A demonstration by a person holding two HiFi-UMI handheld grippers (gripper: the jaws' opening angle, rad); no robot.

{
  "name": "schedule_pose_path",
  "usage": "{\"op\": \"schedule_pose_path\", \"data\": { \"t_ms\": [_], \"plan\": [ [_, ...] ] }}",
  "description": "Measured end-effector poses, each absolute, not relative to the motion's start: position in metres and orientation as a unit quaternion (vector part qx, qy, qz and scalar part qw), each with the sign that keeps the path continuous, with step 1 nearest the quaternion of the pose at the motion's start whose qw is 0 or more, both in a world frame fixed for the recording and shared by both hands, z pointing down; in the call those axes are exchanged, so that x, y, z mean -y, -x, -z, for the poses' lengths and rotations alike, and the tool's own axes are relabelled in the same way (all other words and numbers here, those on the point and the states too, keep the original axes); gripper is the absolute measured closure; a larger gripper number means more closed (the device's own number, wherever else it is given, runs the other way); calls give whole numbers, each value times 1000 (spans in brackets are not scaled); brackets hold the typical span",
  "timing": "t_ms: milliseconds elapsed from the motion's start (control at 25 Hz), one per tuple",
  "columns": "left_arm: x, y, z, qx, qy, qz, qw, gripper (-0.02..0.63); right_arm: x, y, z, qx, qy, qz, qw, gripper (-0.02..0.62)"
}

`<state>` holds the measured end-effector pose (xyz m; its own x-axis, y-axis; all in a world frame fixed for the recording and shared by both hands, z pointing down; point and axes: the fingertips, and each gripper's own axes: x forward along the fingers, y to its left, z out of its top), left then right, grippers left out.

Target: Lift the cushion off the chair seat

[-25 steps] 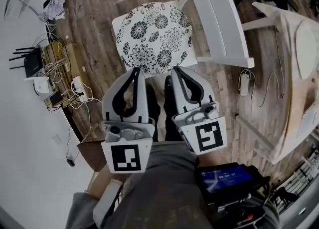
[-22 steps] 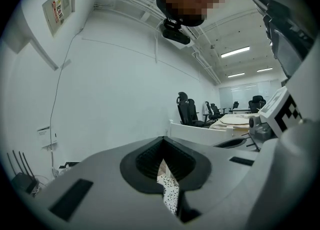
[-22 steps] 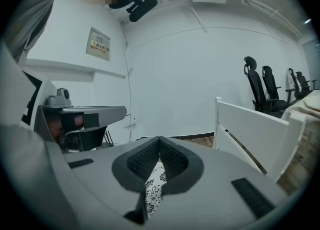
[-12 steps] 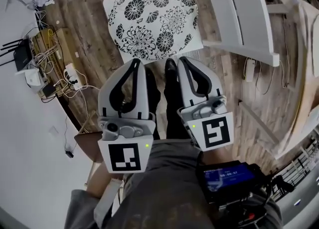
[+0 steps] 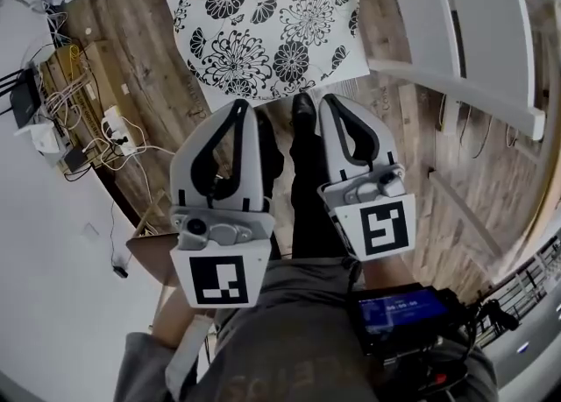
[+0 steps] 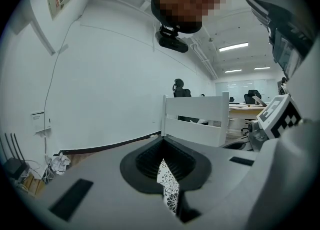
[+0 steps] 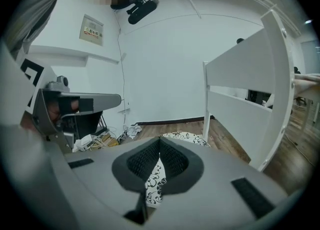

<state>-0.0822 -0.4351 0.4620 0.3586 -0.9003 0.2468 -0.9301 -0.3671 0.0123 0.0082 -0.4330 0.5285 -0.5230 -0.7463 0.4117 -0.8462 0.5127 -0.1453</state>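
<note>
Fingers (image 6: 145, 163) tip-to-tip, plain only in gripper views

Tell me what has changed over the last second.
The left gripper and right gripper have sunk together toward the cushion, which now looks nearer. Nothing was gripped or released: both grippers stay shut and empty. The cushion lies flat on the chair as before.

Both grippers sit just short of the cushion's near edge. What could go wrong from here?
Left gripper and right gripper are both shut; unless they open, they will likely shove the cushion rather than grip it. The chair backrest stands close on the right, so the right gripper or the rising cushion may catch on it.
</note>
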Motion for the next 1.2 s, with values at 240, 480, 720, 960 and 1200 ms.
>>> {"op": "schedule_pose_path", "data": {
  "t_ms": [240, 480, 720, 960, 1200],
  "plan": [
    [436, 82, -503, 560, -819, -103, 75, 600, 430, -17, -581, 851, -469, -171, 162, 588],
    [440, 79, -548, 557, -820, -107, 73, 600, 435, -24, -632, 850, -470, -169, 166, 588],
    [449, 82, -578, 559, -819, -103, 74, 600, 445, -39, -675, 839, -487, -162, 183, 587],
    [457, 87, -599, 561, -818, -98, 74, 600, 457, -46, -711, 831, -488, -167, 206, 451],
    [467, 91, -609, 563, -817, -97, 77, 600, 467, -44, -737, 823, -483, -161, 254, 186]
  ]
}}
